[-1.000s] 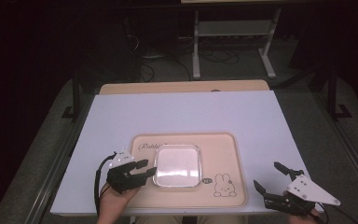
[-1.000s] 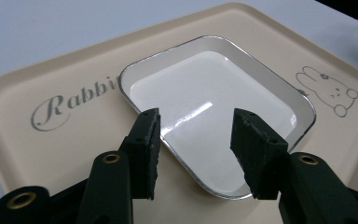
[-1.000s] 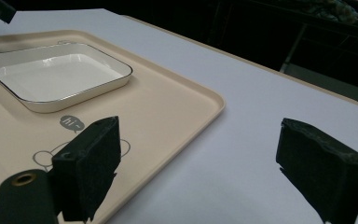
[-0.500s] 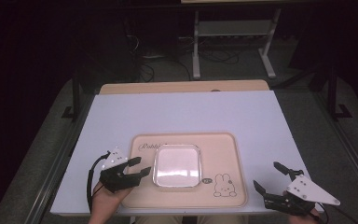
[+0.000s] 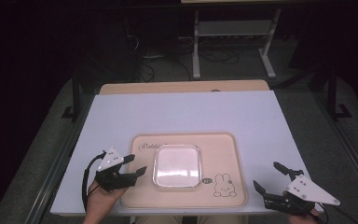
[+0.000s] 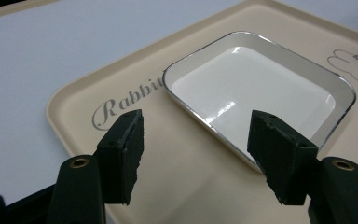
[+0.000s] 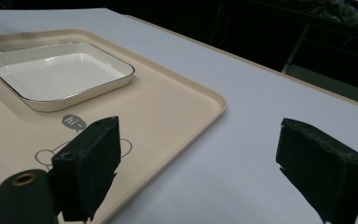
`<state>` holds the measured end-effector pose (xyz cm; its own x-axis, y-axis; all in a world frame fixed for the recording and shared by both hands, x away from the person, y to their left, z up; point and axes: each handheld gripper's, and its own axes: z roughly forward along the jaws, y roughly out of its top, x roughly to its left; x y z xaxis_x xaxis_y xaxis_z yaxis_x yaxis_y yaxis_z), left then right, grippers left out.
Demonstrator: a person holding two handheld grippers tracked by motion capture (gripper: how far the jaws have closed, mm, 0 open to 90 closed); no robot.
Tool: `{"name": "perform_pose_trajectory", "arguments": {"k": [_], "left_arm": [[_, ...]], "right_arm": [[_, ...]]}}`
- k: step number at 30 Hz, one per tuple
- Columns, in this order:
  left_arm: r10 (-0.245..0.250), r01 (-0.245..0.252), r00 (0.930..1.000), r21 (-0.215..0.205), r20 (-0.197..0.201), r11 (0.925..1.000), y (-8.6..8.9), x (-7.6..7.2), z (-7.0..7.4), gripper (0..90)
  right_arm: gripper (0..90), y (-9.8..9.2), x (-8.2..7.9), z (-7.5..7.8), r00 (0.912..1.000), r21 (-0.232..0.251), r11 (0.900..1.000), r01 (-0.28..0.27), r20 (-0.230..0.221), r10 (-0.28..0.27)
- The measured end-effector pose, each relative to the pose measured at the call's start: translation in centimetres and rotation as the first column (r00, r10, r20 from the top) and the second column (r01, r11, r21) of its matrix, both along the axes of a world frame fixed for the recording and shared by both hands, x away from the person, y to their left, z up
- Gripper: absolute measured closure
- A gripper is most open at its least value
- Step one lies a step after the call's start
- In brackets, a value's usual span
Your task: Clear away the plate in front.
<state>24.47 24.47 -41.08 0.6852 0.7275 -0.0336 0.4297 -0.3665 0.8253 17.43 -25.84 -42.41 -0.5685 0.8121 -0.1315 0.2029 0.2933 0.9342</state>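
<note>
Your shallow white square dish with a thin dark rim [image 5: 177, 165] sits empty on the beige plastic rabbit-print tray [image 5: 223, 149], untouched. Your left claw [image 5: 136, 164] hovers released beside it; your right claw [image 5: 271, 178] waits released over the pale surface [image 5: 186, 112].

I see a glossy white dish [image 6: 256, 93] with a thin metallic rim on a matt beige plastic tray [image 6: 177, 177]; my gripper pads [image 7: 88, 165] look rough, foamy black.
</note>
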Motion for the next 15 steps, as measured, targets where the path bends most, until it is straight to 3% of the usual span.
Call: {"name": "perform_pose_trajectory", "arguments": {"k": [6, 15], "left_arm": [[-0.016, 0.016, 0.9999, -0.009, 0.001, 0.9998, 0.5, 0.4, -0.4, 30.4], [-0.003, 0.002, 0.9993, -0.046, -0.038, 0.9989, 1.2, 1.1, -1.1, 28.8]], "right_arm": [[12.9, 0.0, 0.0, 0.0, 1.0, -0.001, 1.0, -0.002, -0.001, 0.002], [12.9, 0.1, 0.1, 0.0, 1.0, -0.01, 1.0, -0.007, -0.004, 0.007]]}}
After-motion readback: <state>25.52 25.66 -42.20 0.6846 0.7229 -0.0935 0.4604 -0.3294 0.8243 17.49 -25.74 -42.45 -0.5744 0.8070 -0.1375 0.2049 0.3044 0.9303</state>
